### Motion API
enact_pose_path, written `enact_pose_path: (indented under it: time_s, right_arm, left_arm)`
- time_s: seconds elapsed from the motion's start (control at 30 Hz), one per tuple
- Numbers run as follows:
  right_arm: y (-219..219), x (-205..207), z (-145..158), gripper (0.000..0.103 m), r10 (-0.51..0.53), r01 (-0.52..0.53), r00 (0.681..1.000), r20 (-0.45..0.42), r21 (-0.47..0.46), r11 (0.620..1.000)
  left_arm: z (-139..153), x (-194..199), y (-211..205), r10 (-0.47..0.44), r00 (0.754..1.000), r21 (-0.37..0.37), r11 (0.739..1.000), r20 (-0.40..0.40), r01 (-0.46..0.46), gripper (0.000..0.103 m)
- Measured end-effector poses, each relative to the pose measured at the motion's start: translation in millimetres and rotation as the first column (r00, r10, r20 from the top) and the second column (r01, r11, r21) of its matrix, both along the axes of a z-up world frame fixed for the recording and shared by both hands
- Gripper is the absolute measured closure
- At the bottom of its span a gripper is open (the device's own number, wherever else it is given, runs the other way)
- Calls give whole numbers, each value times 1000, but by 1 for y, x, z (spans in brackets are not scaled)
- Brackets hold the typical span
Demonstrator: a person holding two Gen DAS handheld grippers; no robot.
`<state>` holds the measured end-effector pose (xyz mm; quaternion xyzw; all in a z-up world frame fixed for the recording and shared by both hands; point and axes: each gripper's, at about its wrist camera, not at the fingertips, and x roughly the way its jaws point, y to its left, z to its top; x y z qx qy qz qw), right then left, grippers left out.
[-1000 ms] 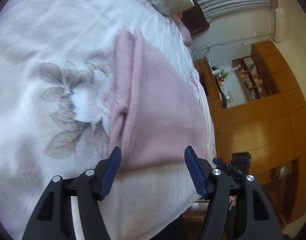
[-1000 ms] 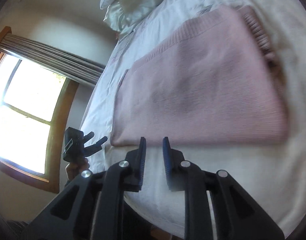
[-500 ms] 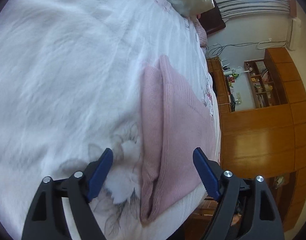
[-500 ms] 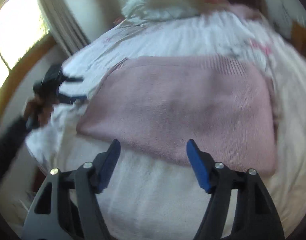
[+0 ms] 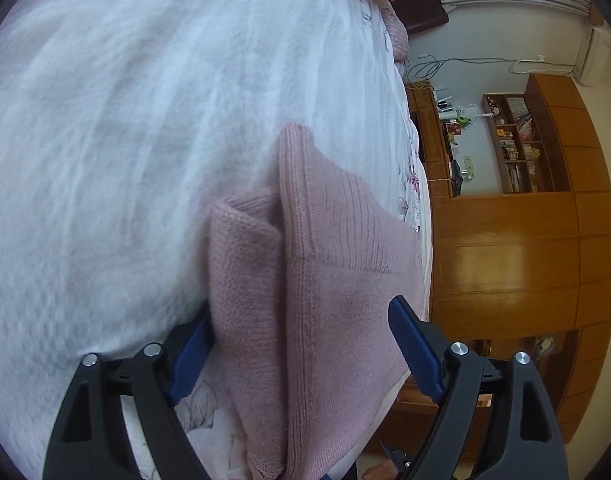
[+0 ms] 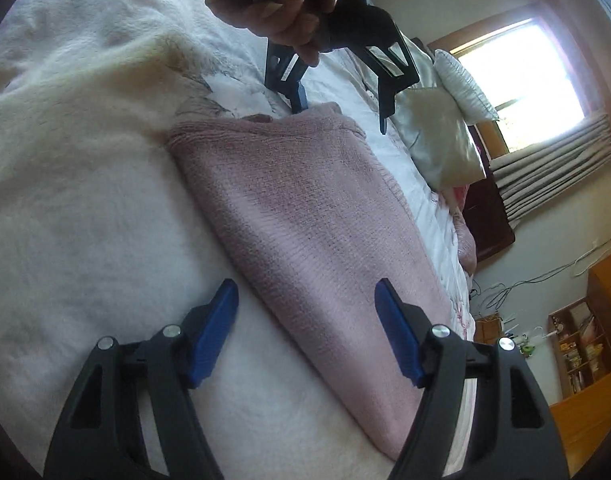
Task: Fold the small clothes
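Both grippers' jaws wide astride sweater (image 5: 325, 300)

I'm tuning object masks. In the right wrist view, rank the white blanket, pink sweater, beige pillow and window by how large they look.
1. white blanket
2. pink sweater
3. and 4. beige pillow and window look similar; both lie farther off, so unranked.

Folded pink sweater (image 6: 305, 216) (knit) on bed

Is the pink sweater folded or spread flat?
Folded: the pink sweater lies as a compact rectangle with stacked layers visible at its edge.
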<state>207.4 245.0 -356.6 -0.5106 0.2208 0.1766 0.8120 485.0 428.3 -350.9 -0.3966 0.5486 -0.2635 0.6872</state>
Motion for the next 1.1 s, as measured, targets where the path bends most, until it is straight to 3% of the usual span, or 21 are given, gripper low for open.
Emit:
enact_pose_path:
  time_s: [0.27,0.57,0.63,0.7,0.73,0.77,1.1]
  right_arm:
    - [37,14,-7,41,-5,4,1000,29,24,1000]
    - [59,34,-1,45,-37,37,999,-8,101,994]
    - [63,36,1,47,-40,41,999,-13,113,993]
    - [65,34,1,50,-44,45,999,-15,127,991]
    - [66,35,2,52,-48,51,999,-26,137,989]
    - [66,31,0,55,-52,56,998,-36,145,988]
    - [66,34,16,83,-57,81,992,-113,219,972]
  left_arm:
    - [-4,12,-10,-30,999,28,999,-19,31,19]
    - [-6,31,-21,-51,997,44,998,-60,53,19]
    - [-6,32,-21,-60,996,52,997,-70,63,24]
    - [-6,33,-20,-61,994,69,995,-88,67,36]
    - [-8,33,-17,-56,993,80,995,-99,64,49]
    - [-9,33,-15,-51,993,86,994,-109,61,53]
    - [-5,32,-10,-20,991,82,996,-132,31,70]
